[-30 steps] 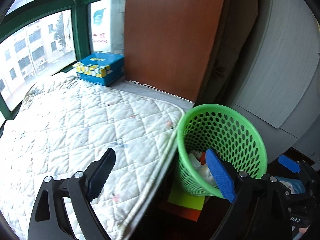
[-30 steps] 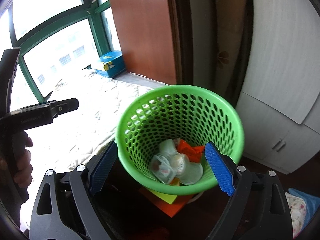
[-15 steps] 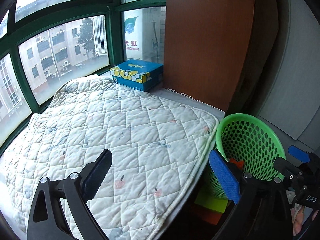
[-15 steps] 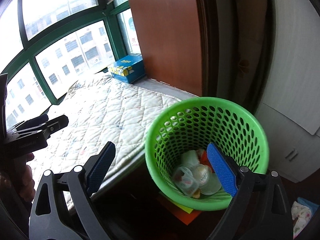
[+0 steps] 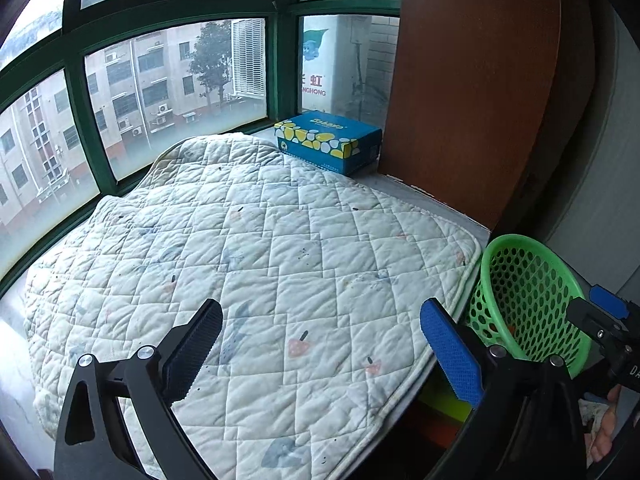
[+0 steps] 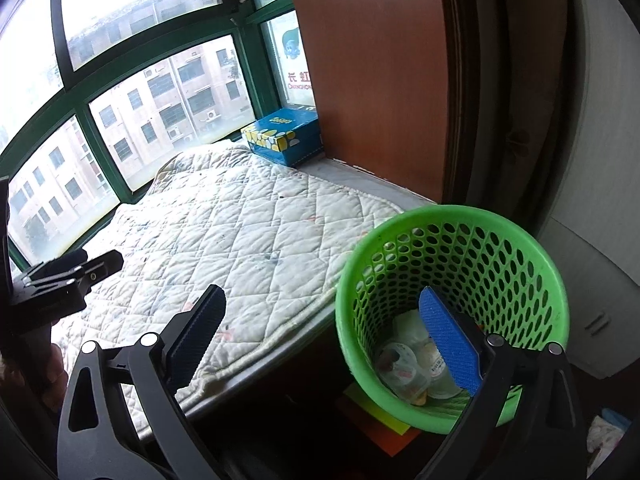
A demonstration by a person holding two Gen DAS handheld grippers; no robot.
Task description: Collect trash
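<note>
Two grippers in view, both with jaws wide apart and nothing between them. Left gripper (image 5: 320, 340) hangs over the near part of a white quilted pad (image 5: 256, 264) that covers the window ledge; its dark finger is on the left, its blue-padded finger on the right, near the pad's right edge. Right gripper (image 6: 322, 330) sits further right: its left finger is over the pad's near edge, its right blue finger is seen against the inside of the green perforated basket (image 6: 496, 240). Cannot tell whether that finger is inside the rim or only above it. The basket stands upright on the floor, just beside the right near corner of the ledge, in front of a pale cabinet (image 6: 600, 184). Trash (image 6: 404, 364) lies at the bottom of the basket: clear plastic cups or lids and crumpled wrappers, partly hidden by the blue finger. Under the basket, a yellow sheet (image 6: 376, 410) on something orange-red. At the far right corner of the ledge, a blue tissue box (image 5: 328, 146) with yellow and white spots lies flat, touching or nearly touching the brown wooden panel (image 5: 476, 88). Green-framed windows (image 5: 80, 104) run along the far and left sides, with apartment blocks outside. In the left wrist view the basket shows at the right edge, with the right gripper's blue tip beside it. In the right wrist view the left gripper appears at the far left, held in a hand (image 6: 52, 376).
</note>
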